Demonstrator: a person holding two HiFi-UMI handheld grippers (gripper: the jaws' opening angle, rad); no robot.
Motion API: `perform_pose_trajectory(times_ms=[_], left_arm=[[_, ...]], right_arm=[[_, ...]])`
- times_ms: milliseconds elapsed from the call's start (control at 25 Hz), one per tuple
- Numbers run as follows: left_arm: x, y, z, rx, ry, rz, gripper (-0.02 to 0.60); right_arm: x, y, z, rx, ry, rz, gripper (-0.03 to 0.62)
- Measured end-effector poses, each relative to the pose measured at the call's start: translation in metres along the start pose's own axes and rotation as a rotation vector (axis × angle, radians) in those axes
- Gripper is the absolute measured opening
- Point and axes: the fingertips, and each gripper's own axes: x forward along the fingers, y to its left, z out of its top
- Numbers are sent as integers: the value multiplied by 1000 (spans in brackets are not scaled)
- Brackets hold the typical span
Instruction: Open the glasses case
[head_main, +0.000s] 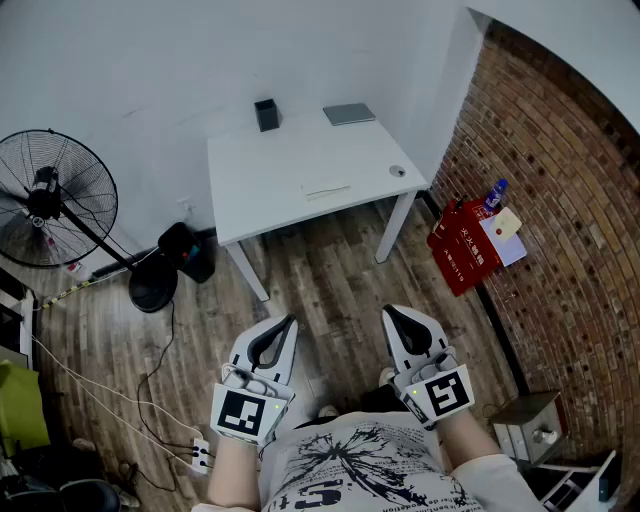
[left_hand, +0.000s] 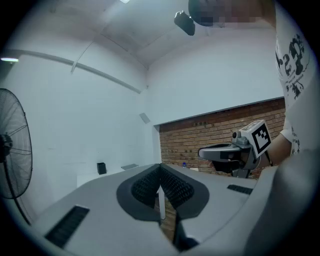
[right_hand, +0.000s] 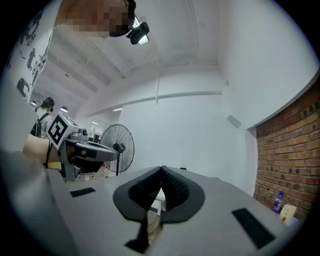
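A white table (head_main: 300, 185) stands against the far wall, well ahead of me. On it lie a flat grey case (head_main: 349, 113) at the back right, a small black box (head_main: 266, 114) at the back, a thin white strip (head_main: 327, 190) and a small round thing (head_main: 398, 171). Which of these is the glasses case I cannot tell. My left gripper (head_main: 290, 322) and right gripper (head_main: 392, 315) are held level close to my body, far short of the table. Both are shut with nothing between the fingers, as the left gripper (left_hand: 160, 166) and right gripper (right_hand: 162, 169) show in their own views.
A standing fan (head_main: 55, 195) and a black bag (head_main: 186, 250) are left of the table, with cables (head_main: 150, 385) across the wooden floor. Red fire extinguishers (head_main: 462, 245) lean at the brick wall (head_main: 560, 200) on the right. A small metal box (head_main: 530, 425) sits near my right.
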Motion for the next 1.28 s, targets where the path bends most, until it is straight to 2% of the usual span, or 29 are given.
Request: perform_pose_trajectory(times_ms=[400, 600, 640, 680, 720, 840, 1120, 1280], left_arm=[[1, 23, -1, -10, -11, 3, 14], [4, 35, -1, -23, -15, 12, 14], [5, 38, -2, -26, -15, 15, 14], [7, 40, -2, -28, -15, 18, 14], [9, 42, -3, -30, -16, 21, 14], [17, 50, -6, -35, -9, 31, 14], [69, 74, -24, -43, 27, 73, 14], [115, 93, -31, -38, 49, 142, 14]], right_arm=[[21, 10, 0, 14, 10, 18, 12], [33, -1, 7, 72, -41, -36, 15], [37, -5, 7, 77, -45, -44, 41], [42, -9, 6, 80, -42, -41, 299], [48, -13, 5, 84, -37, -41, 492], [63, -30, 0, 79, -13, -66, 550], [114, -79, -21, 109, 21, -29, 554], [160, -117, -36, 109, 29, 54, 552]])
